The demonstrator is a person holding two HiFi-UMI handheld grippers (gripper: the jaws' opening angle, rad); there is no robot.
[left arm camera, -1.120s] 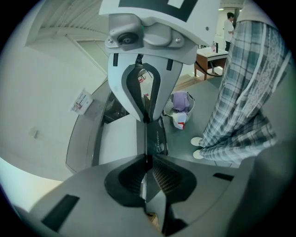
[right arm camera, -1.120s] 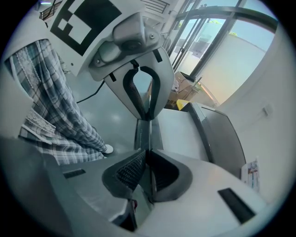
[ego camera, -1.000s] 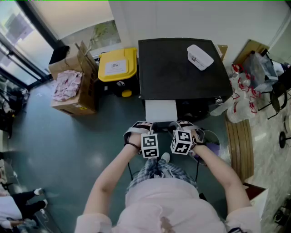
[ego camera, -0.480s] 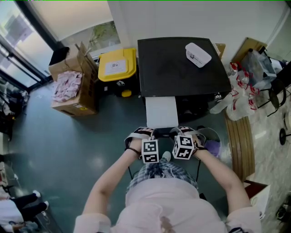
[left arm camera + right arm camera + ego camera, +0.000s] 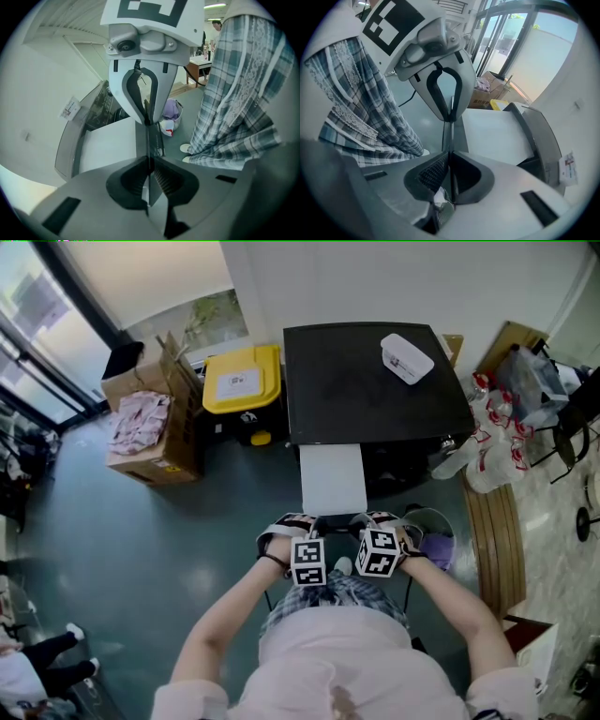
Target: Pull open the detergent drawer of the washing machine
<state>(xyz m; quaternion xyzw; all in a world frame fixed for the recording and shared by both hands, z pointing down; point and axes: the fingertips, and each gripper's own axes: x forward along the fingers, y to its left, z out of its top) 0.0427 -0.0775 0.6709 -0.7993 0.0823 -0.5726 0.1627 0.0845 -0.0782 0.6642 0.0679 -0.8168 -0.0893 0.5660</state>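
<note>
The black washing machine stands ahead in the head view, with its white detergent drawer pulled far out toward me. My left gripper and right gripper sit side by side at the drawer's dark front panel. In the left gripper view the left gripper is shut on the panel's thin edge, beside the drawer's white top. The right gripper is likewise shut on that edge, with the white drawer running off to the machine.
A yellow-lidded bin and an open cardboard box stand left of the machine. A white packet lies on its top. Plastic bags, a wooden bench and a small basket crowd the right. My plaid-clad body is close behind the grippers.
Both grippers have moved back toward me, gripping the front panel, and the white drawer has slid further out of the machine.
</note>
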